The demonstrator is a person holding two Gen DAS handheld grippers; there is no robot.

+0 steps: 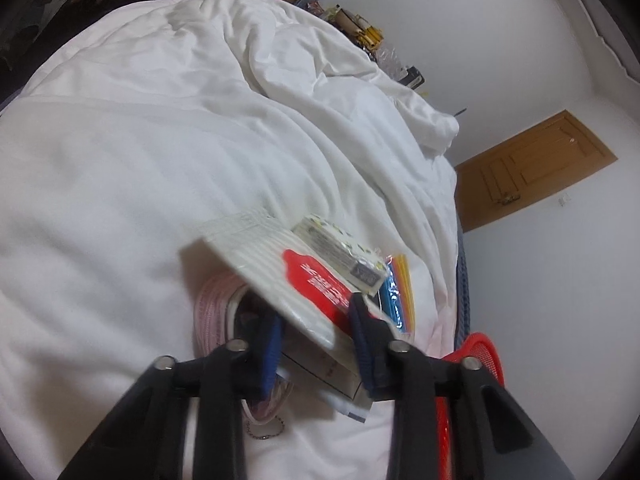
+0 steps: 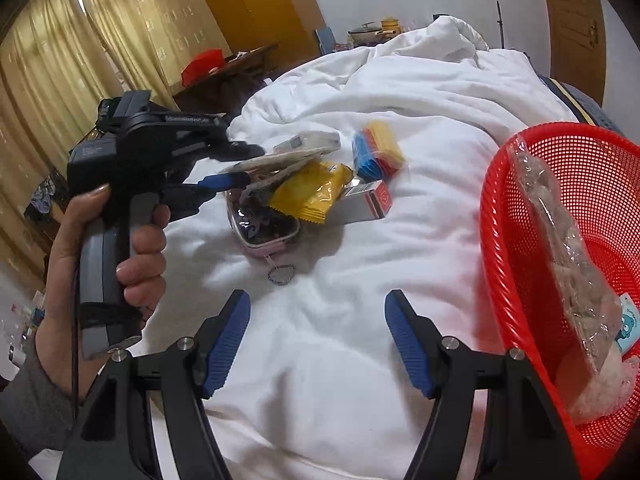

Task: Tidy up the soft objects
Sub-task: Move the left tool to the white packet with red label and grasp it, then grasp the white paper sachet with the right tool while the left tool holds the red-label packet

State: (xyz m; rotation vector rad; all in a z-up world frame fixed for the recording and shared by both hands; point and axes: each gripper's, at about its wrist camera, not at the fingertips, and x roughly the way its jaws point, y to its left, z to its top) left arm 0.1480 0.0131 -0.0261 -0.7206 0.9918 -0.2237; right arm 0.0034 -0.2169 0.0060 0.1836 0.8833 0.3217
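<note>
You were in a home bedroom: a bed under a rumpled white quilt, tan curtains at the window, a wooden wardrobe, a wooden door, and cooking pots beyond.

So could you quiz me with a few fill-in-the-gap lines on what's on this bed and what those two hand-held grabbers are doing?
1. The plastic-wrapped soft toy sits inside the red ____.
2. The right gripper has its jaws ____, with nothing between them.
3. The crinkly snack packet in the pile is ____.
4. The left gripper grips a striped packet bearing a ____ label.

Missing words: basket; open; yellow; red
</note>
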